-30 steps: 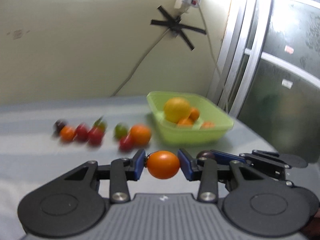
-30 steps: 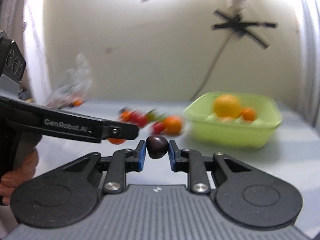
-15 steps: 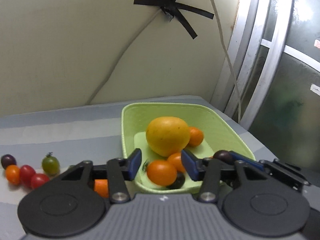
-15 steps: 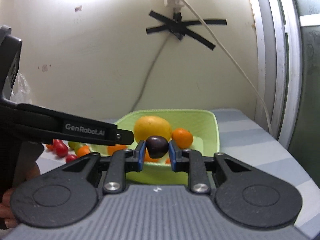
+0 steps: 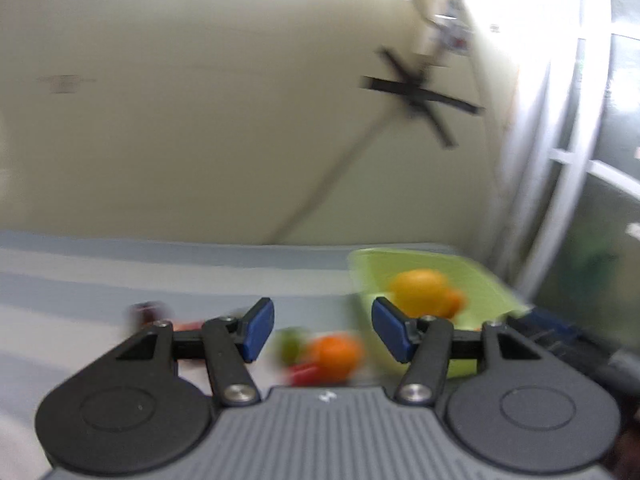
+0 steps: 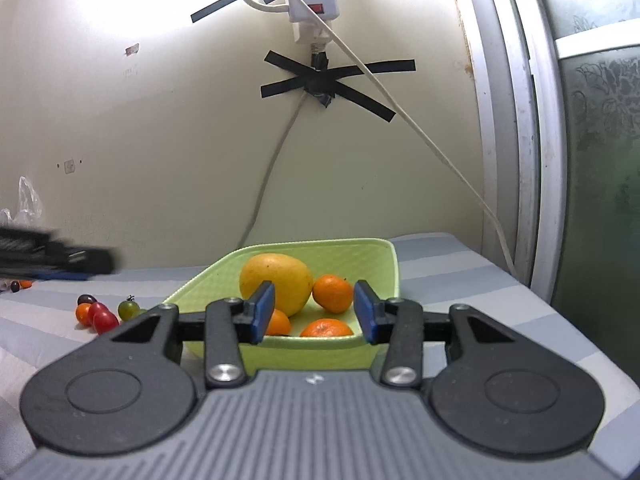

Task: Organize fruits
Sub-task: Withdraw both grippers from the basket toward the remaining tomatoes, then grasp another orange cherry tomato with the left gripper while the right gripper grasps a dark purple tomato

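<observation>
Our right gripper (image 6: 314,312) has just been opening its jaws, and now the blue pads (image 6: 263,312) stand spread with nothing pinched between them, hanging at the near rim of the green basket (image 6: 376,252). Through the gap we see a large yellow fruit (image 6: 276,282) in the basket with small oranges (image 6: 335,293) beside and in front of it. Left of the basket, on the striped cloth (image 6: 460,276), lie cherry tomatoes (image 6: 105,319), red, orange, green and one dark. Our left gripper (image 5: 322,334) has likewise just been opening and is spread and empty; its view is blurred, with an orange (image 5: 335,354) and a greenish tomato (image 5: 289,345) on the cloth beyond the gap and the basket off to the right. On the wall behind, black tape (image 6: 332,80) holds a cable below a power strip (image 6: 312,4).
</observation>
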The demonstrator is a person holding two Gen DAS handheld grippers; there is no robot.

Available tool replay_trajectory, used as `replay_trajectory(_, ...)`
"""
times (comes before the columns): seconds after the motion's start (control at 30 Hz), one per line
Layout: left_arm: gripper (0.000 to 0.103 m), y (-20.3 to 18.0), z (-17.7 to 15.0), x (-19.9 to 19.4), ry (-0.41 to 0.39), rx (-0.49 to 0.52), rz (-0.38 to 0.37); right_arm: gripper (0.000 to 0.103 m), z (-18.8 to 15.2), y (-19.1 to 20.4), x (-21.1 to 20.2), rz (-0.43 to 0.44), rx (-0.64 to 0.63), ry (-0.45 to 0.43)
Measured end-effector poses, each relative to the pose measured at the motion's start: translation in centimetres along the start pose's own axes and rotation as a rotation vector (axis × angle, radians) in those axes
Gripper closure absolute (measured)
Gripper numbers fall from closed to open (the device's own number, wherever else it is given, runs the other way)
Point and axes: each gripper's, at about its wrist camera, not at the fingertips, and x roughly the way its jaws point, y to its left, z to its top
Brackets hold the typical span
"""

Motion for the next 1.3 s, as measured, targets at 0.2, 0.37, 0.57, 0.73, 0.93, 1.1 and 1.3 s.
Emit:
replay_trajectory(0.2, 0.048, 4.7, -3.8, -2.8, 0.07, -0.001, 0.181, 0.057, -0.1, 0.5, -1.0, 0.004, 0.042, -0.008)
replay_trajectory(0.37, 0.048, 6.6, -6.2, -3.5, 0.105, 0.017, 0.24, 0.056, -1.5, 3.4, -3.0, 0.082, 0.046, 0.041)
replay_trajectory(0.57, 0.048, 6.4, -6.3, -3.9, 0.074, 0.042, 0.252, 0.056, -3.6, 7.8, -2.9, 0.233, 0.052, 0.234)
replay_trajectory(0.73, 0.047, 7.8, -4.8, -4.2, 0.037, 0.062, 0.276, 0.057, -4.8, 12.2, -2.4, 0.304, -0.108, 0.323)
replay_trajectory(0.93, 0.051, 12.0, -4.7, -2.7, 0.042, -0.076, 0.298, 0.064, -3.6, 14.9, 0.0, 0.35, -0.196, 0.315)
replay_trajectory(1.1, 0.051, 14.5, -4.6, -2.8, 0.06, -0.219, 0.216, 0.064, -1.0, 17.3, 3.8, 0.356, -0.27, 0.246)
replay_trajectory(1.3, 0.05, 15.4, -4.8, -2.7, 0.065, -0.259, 0.174, 0.063, -0.2, 20.4, 9.7, 0.343, -0.429, 0.244)
